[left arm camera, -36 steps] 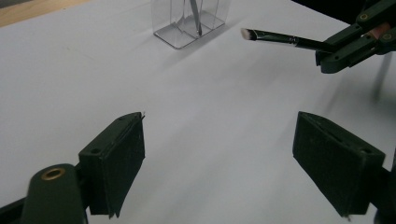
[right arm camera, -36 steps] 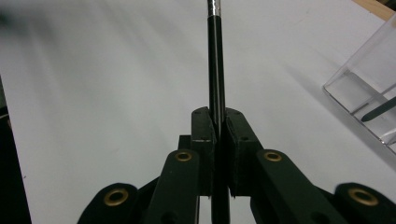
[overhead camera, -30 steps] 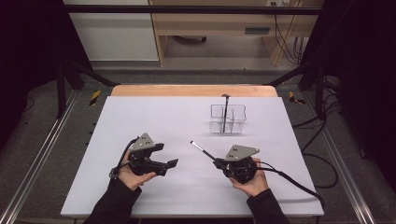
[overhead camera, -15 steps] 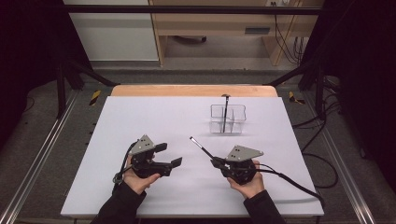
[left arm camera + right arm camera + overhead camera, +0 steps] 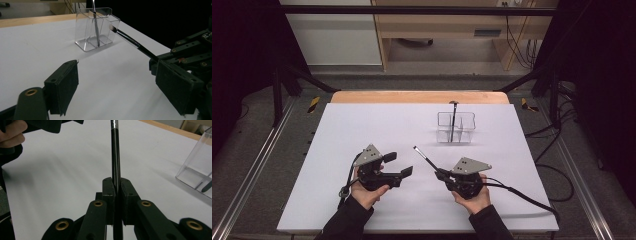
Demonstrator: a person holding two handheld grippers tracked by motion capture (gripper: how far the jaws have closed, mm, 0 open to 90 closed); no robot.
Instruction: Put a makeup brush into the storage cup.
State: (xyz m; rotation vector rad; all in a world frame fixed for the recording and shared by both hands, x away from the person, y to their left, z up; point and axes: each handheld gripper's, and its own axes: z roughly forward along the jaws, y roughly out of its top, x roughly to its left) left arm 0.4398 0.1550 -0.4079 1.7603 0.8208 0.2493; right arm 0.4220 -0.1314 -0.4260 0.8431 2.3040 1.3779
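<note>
White tabletop (image 5: 362, 125): right gripper (image 5: 443, 175) fingers pinch brush (image 5: 424, 157), tip slanting toward clear holder (image 5: 455, 127); left gripper (image 5: 398, 165) fingers spread.

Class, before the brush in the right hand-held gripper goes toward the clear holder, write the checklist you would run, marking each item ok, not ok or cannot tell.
1. Right hand-held gripper clamped on the brush: ok, jaws shut on the handle.
2. Brush clear of the table: ok, bristle end points up and away.
3. Left hand-held gripper holds nothing: ok, jaws open.
4. Clear holder upright: ok.
5. Free compartment in the holder: ok, one brush already stands in it, other sections look free.
6. Left hand-held gripper out of the brush's path: cannot tell, it sits close beside.
</note>
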